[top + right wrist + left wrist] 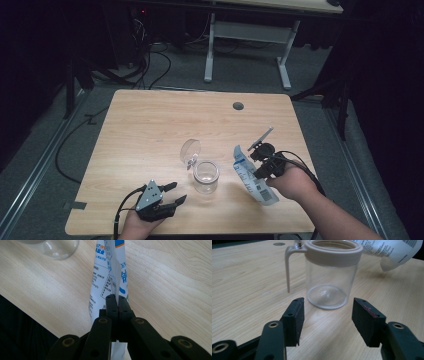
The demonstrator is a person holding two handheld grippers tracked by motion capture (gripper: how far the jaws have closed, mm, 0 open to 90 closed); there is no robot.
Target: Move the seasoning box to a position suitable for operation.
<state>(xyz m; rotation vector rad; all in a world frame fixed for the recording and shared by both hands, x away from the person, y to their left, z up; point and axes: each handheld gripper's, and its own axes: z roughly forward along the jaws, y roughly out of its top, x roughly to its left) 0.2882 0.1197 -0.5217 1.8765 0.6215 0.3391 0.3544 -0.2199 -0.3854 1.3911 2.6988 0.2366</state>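
Note:
A clear glass jar [206, 176] [329, 277] with a beige rim stands open near the table's front middle, its hinged lid [190, 151] swung back behind it. My left gripper [171, 194] [327, 317] is open, its jaws spread just short of the jar with nothing between them. To the jar's right, my right gripper [260, 167] [117, 302] is shut on a white pouch [248, 175] [107, 272] with blue print, held tilted above the table. The pouch's lower end [397, 252] hangs beside the jar's rim.
The wooden table [150, 125] has a round grey cable hole [238, 106] at the back right. Beyond the table a white desk frame [250, 35] and cables [150, 60] lie on the grey floor. The table's front edge [37, 315] runs close under the pouch.

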